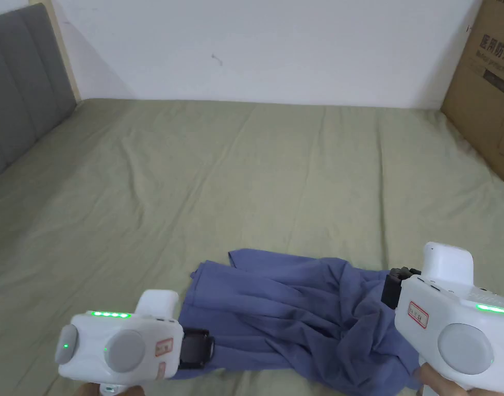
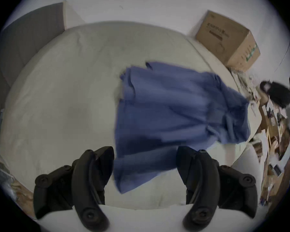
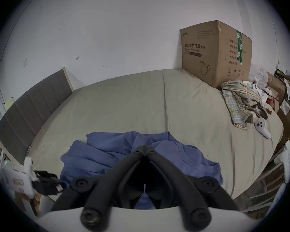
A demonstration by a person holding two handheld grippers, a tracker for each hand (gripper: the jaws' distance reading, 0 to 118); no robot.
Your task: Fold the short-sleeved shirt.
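Crumpled blue cotton short-sleeved shirt [image 1: 297, 319] lies on the olive bedsheet [image 1: 246, 170]. Left gripper [image 2: 145, 158] gapes beside its hem; right gripper [image 3: 145, 147], jaws together, pinches cloth. Risk: 1-sided lifting bunches the shirt.

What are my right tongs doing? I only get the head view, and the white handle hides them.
Observer: The right tongs are shut, tips touching, over the blue shirt.
Operator: And the left ones?
Observer: The left tongs are wide open, with the shirt's edge between the jaws.
Operator: Anything else on the bed?
Observer: A crumpled plaid cloth lies beside the cardboard box.
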